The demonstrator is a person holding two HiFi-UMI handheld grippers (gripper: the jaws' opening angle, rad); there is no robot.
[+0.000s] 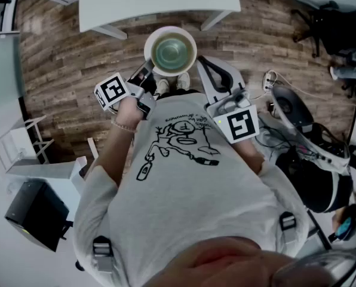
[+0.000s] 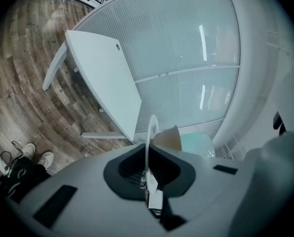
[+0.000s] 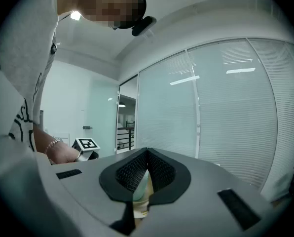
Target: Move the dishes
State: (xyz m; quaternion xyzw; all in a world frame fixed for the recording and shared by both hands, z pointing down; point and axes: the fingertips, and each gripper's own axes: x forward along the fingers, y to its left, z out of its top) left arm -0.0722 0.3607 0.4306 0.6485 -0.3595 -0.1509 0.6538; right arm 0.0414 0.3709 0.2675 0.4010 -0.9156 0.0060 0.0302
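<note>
I carry a white plate [image 1: 190, 42] with a greenish bowl [image 1: 172, 51] in it, held over the wooden floor in front of the person's body. My left gripper [image 1: 147, 69] is shut on the plate's left rim. In the left gripper view that rim [image 2: 150, 132] stands edge-on between the closed jaws of the left gripper [image 2: 148, 174], with a tan and a pale green dish behind it. My right gripper [image 1: 199, 61] meets the right side of the dishes. In the right gripper view, the right gripper [image 3: 141, 191] is shut on a pale green and cream rim [image 3: 142, 184].
A white table [image 1: 160, 2] stands just ahead, also in the left gripper view as the white table [image 2: 105, 73] before a glass partition [image 2: 186, 48]. Shoes [image 1: 172, 84] show below the dishes. Cables and gear [image 1: 291, 109] lie at the right, a black box [image 1: 34, 214] at lower left.
</note>
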